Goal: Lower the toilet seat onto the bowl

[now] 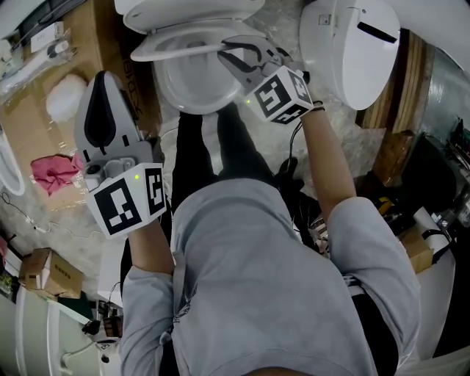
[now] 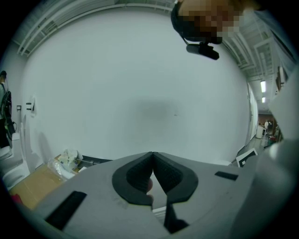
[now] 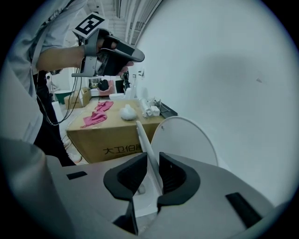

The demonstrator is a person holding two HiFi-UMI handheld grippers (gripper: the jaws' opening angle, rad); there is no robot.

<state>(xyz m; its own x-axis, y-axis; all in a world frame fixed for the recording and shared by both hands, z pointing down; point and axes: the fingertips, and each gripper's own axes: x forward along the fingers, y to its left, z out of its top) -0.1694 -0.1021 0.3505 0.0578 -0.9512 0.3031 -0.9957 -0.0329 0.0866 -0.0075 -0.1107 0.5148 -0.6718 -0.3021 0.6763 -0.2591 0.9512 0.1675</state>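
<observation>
A white toilet stands at the top of the head view, with its bowl (image 1: 192,87) below the raised lid (image 1: 183,11). The toilet seat (image 1: 172,45) is part-way up. My right gripper (image 1: 229,53) reaches to the seat's right side. In the right gripper view the seat's thin edge (image 3: 142,135) runs between the pads of that gripper (image 3: 153,161), which stands open around it, with the lid (image 3: 187,140) behind. My left gripper (image 1: 103,79) is held up left of the bowl, away from it, shut with nothing in it (image 2: 152,156).
A cardboard box (image 1: 81,44) sits left of the toilet with a pink cloth (image 1: 53,176) and white items on it. Another white toilet part (image 1: 352,51) stands at the upper right. A small carton (image 1: 48,272) lies on the floor at lower left. The person's legs stand right before the bowl.
</observation>
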